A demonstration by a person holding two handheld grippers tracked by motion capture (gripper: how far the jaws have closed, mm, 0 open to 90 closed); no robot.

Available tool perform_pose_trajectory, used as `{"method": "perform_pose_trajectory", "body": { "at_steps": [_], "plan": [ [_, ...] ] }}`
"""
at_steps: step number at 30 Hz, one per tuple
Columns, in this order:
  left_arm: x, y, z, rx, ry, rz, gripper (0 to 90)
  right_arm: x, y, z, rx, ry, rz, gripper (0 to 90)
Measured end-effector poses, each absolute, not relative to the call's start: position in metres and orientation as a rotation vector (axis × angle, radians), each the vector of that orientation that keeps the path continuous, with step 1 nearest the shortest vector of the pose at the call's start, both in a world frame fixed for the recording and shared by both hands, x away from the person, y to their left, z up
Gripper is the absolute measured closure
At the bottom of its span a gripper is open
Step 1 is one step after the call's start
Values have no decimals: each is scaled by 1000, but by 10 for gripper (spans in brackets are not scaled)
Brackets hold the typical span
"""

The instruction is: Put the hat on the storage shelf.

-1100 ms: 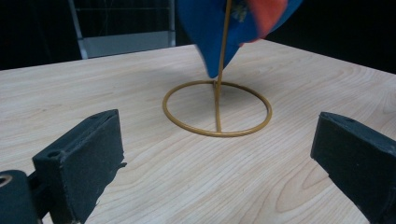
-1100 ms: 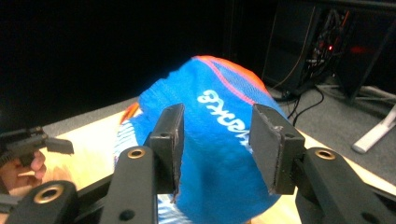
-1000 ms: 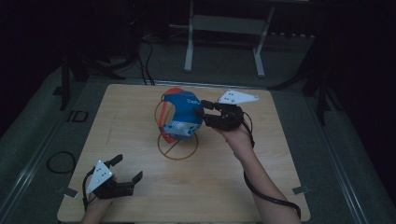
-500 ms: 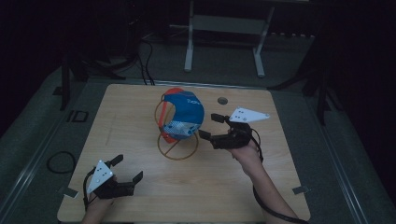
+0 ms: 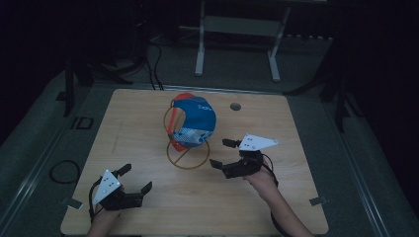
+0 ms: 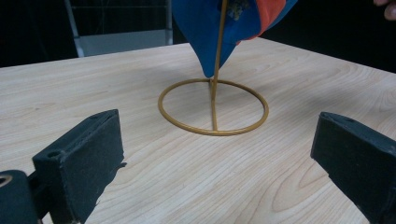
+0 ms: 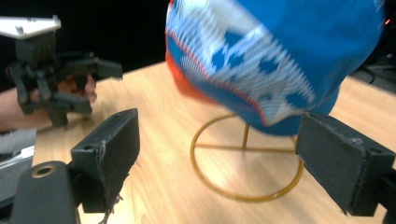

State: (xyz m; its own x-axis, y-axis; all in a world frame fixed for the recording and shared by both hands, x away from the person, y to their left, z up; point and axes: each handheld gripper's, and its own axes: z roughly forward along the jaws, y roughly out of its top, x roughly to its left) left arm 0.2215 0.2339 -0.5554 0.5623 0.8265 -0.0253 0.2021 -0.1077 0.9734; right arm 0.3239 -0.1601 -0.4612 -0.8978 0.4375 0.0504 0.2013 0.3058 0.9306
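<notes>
Hanging on a gold wire stand [image 5: 187, 157] near the middle of the table [image 5: 296, 123] is a blue cap [image 5: 196, 120] with an orange peak and a white-and-blue patterned mesh panel edged in red. White lettering runs along its upper side in the high view, too small to read; no brand can be made out. The stand has 1 upright rod and a round ring base crossed by 1 bar, flat on the wood. In the left gripper view the cap [image 6: 219, 28] hangs free above the ring [image 6: 213, 106], a blue point of cloth dipping close to it.

Right gripper [image 5: 221, 152]: just beside the stand, at its right, jaws wide apart after just opening, nothing between them; cap [image 7: 280, 60] and ring [image 7: 243, 161] lie ahead of the pads, untouched.

Left gripper [image 5: 135, 177]: near the table's front left corner, well apart from the stand, jaws spread, empty. It also appears in the right gripper view [image 7: 91, 86].
</notes>
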Motion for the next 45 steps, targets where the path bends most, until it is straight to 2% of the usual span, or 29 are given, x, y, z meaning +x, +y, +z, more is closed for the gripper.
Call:
{"method": "perform_pose_trajectory", "body": {
  "at_steps": [21,45],
  "plan": [
    [222,231,-559,1651,872,643,28,308,-158,-535,576,2535,1511,137],
    [222,231,-561,1656,876,644,28,279,-205,-558,601,2562,1340,140]
  ]
}}
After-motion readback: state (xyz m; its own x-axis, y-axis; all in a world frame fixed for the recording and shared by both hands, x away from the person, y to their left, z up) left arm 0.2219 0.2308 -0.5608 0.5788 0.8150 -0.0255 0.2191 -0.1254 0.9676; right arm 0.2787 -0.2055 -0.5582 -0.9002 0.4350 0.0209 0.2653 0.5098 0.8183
